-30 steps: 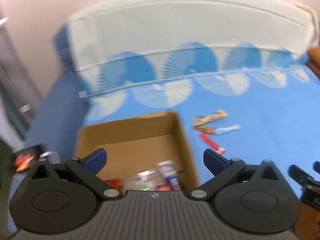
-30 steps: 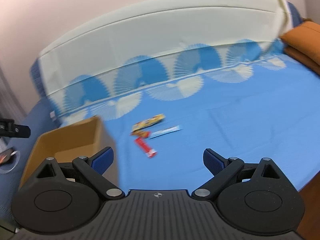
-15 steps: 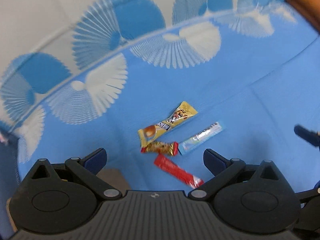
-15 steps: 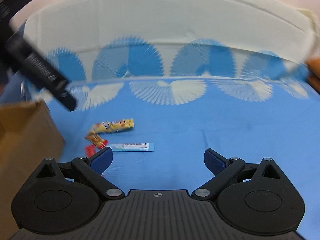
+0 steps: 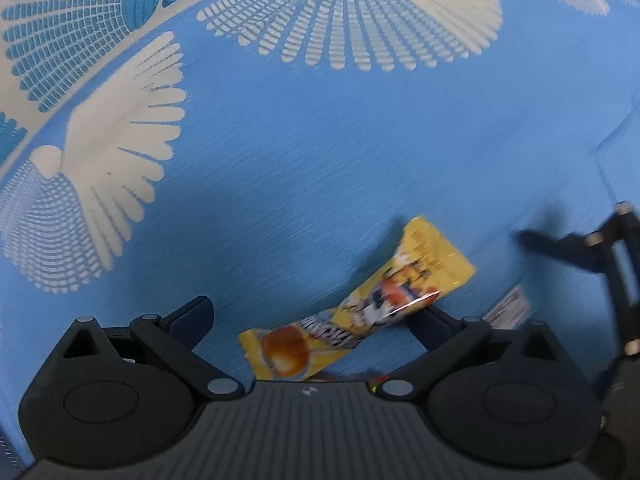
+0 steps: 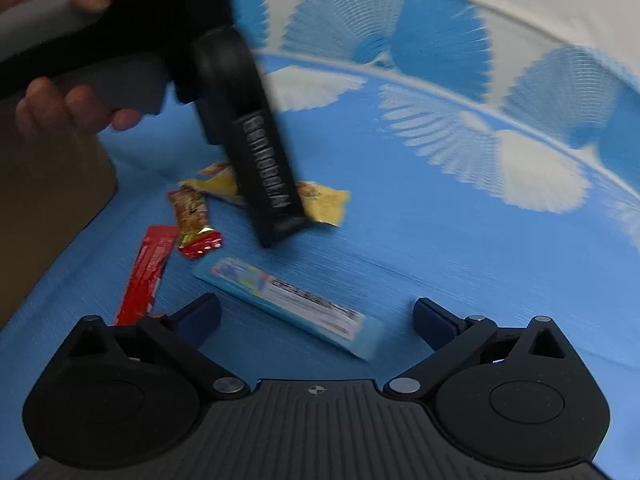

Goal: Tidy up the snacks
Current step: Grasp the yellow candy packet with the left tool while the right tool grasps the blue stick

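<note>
Four snack packets are seen lying on the blue bedsheet (image 6: 440,248). A yellow packet (image 5: 360,316), printed with a pastry, is laid slantwise between the wide jaws of the left gripper (image 5: 316,316), untouched. A light-blue bar (image 6: 288,304) is set diagonally between the right gripper's (image 6: 316,316) jaws, which have just been opening wide. A red stick (image 6: 146,276) and a crinkled red-gold wrapper (image 6: 194,220) are found beside the cardboard box (image 6: 44,208); open sheet is left to the right.

Open left gripper (image 5: 310,314) over yellow snack packet (image 5: 360,312)
</note>
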The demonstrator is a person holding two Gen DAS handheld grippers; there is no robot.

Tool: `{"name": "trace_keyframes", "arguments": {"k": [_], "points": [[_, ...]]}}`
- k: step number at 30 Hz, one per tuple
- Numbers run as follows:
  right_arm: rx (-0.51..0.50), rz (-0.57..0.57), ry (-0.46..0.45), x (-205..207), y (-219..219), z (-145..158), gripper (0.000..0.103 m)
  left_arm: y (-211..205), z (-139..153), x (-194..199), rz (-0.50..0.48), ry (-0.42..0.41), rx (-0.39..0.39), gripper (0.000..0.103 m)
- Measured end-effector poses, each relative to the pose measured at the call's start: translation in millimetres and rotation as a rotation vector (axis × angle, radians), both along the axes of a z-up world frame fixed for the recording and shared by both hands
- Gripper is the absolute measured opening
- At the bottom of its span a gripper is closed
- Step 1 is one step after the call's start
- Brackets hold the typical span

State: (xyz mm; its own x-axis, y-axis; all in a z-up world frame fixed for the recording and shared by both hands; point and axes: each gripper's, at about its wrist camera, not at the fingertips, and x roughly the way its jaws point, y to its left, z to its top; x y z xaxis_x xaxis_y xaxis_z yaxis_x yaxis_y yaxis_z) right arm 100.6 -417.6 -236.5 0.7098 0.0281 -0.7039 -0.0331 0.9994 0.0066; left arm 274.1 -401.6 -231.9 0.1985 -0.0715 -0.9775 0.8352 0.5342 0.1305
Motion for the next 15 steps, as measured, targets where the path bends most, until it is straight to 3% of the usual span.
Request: {"name": "trace_keyframes", "arguments": {"k": [1,2,3,4,5,7,9,13,15], "points": [[-0.002,0.016,-0.018,2.4,0.6,-0.8,0.102,0.5,1.7,0.5,-0.003,-0.012,-0.015,0.096],[-0.014,0.037,-0.029,3.8,1.9,-1.0,0.094,2.0,4.5,-1.1,-0.017,-0.031,-0.032,0.08],[-0.015,0.051,-0.045,3.0,2.6,-0.4,0.087,3.4,7.0,-2.4,-0.031,-0.016,-0.054,0.07],[-0.011,0.057,-0.064,0.6,3.1,1.3,0.068,4.8,9.9,-3.5,-0.034,0.008,-0.074,0.04],[-0.016,0.054,-0.078,-3.8,3.5,2.7,0.045,6.1,13.6,-5.5,-0.033,0.007,-0.088,0.021],[-0.029,0.043,-0.079,-10.9,5.1,5.6,0.02,8.5,19.3,-12.5,-0.044,-0.024,-0.101,0.014],[-0.058,-0.014,-0.064,-18.8,4.5,7.2,0.004,13.1,25.9,-19.3,-0.046,-0.035,-0.12,0.014],[-0.099,-0.226,-0.02,-40.6,-13.3,3.4,0.004,20.7,46.4,-36.6,-0.026,-0.038,-0.156,0.014],[-0.055,-0.347,0.007,-57.6,-29.0,0.8,0.005,22.4,42.0,-43.9,-0.003,-0.036,-0.109,0.014]]}}
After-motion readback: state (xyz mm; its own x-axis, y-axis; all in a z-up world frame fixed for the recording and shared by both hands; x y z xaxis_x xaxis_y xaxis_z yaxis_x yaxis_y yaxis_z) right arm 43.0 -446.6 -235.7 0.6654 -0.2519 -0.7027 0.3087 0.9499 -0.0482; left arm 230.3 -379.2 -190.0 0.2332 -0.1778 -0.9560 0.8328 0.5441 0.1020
